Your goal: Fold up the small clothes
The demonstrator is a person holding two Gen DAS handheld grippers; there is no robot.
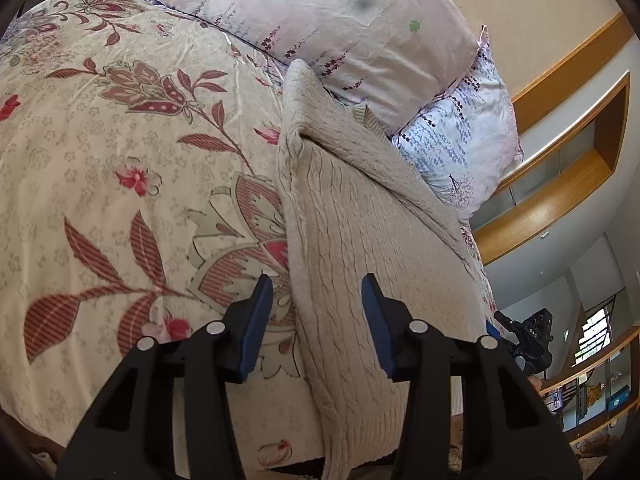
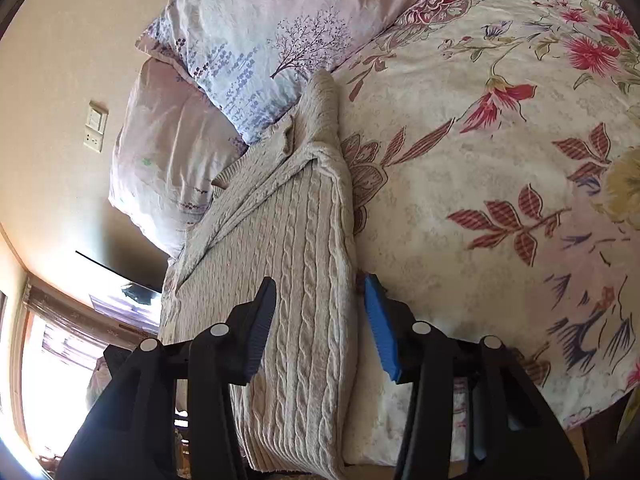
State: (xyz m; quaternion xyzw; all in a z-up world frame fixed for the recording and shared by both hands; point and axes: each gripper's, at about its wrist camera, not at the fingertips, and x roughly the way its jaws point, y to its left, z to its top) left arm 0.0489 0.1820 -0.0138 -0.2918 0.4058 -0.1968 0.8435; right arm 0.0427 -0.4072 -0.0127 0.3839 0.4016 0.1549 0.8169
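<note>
Both grippers, left [image 1: 317, 304] and right [image 2: 320, 304], stand open over your sweater [image 1: 360, 232], which lies on the quilt [image 1: 120, 160] straight ahead of them. Expect it soft, thick, floppy (probably sagging when lifted); pinch the long side edges. Beige cable-knit, already folded narrow.

Floral bedspread [image 1: 120, 152] covers the bed, cream ground with red flowers and striped maroon leaves. Two pillows at the head: pale pink one [image 1: 320, 20] with small purple sprigs and a dark smudge, second pillow [image 1: 464, 136] with a lilac tree print tucked just beside it. Wooden wall shelf [image 1: 560, 184] off to the side. Wall switch plate [image 2: 96, 126] on the beige wall, bright window [image 2: 52, 368] below
</note>
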